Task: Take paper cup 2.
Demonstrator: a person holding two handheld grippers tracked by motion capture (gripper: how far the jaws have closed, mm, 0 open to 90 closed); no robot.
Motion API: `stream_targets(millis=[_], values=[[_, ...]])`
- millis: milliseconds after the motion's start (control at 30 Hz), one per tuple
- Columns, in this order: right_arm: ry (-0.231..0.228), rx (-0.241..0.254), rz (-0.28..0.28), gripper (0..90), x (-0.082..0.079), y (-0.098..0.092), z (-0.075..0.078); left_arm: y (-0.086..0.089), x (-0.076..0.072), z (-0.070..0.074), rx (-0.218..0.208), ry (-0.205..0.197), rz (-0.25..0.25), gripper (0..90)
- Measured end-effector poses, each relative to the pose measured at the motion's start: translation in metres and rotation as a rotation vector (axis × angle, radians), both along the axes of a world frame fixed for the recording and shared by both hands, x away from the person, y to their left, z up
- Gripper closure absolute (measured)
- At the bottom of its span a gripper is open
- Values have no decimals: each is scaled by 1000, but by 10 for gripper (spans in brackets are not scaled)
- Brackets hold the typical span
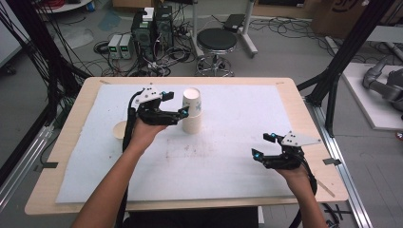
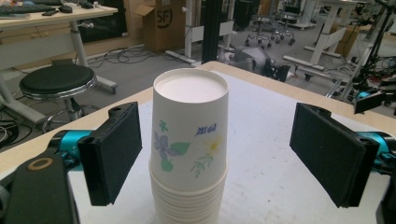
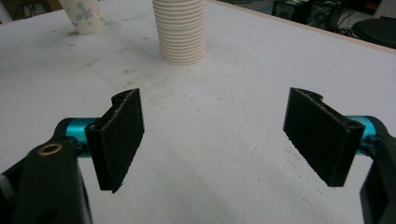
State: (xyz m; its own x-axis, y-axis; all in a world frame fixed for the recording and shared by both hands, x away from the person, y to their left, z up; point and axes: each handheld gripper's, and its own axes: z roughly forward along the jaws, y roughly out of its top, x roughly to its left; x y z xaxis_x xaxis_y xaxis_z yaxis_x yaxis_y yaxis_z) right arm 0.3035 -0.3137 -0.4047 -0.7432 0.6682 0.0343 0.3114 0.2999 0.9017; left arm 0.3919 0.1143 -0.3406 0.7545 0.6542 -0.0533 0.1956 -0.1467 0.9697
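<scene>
Your left hand-held gripper [image 1: 177, 104] stands wide open at the stack of inverted paper cups [image 1: 192, 110], which sits on the white surface [image 1: 237, 156] at about 11 o'clock from its centre. Nothing is held. In the left gripper view the stack [image 2: 189, 154] lies between the jaws, nearer the left pad [image 2: 113, 154]; neither pad presses it. Centre the stack before closing, and set the pads on the top cup only, above the ribbed rims, if one cup is to come off.

Your right hand-held gripper [image 1: 266, 146] hovers at 4 o'clock, jaws wide and empty [image 3: 212, 135]. Its view shows the stack's ribbed rims [image 3: 180, 30] and a single flowered cup [image 3: 84, 15] beyond. The high view shows another cup [image 1: 119, 129], mouth up, partly behind your left wrist.
</scene>
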Motion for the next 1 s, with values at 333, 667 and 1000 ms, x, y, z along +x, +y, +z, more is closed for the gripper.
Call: stream_targets(millis=[333,667,1000], values=[[0,5,-2,210,-1,-2,0,-14,21,0,35,22,42,166],[4,5,4,210,-1,-1,0,-31,36,-5,47,39,33,168],[4,9,3,210,-2,-3,1,-38,43,-10,55,39,23,290]])
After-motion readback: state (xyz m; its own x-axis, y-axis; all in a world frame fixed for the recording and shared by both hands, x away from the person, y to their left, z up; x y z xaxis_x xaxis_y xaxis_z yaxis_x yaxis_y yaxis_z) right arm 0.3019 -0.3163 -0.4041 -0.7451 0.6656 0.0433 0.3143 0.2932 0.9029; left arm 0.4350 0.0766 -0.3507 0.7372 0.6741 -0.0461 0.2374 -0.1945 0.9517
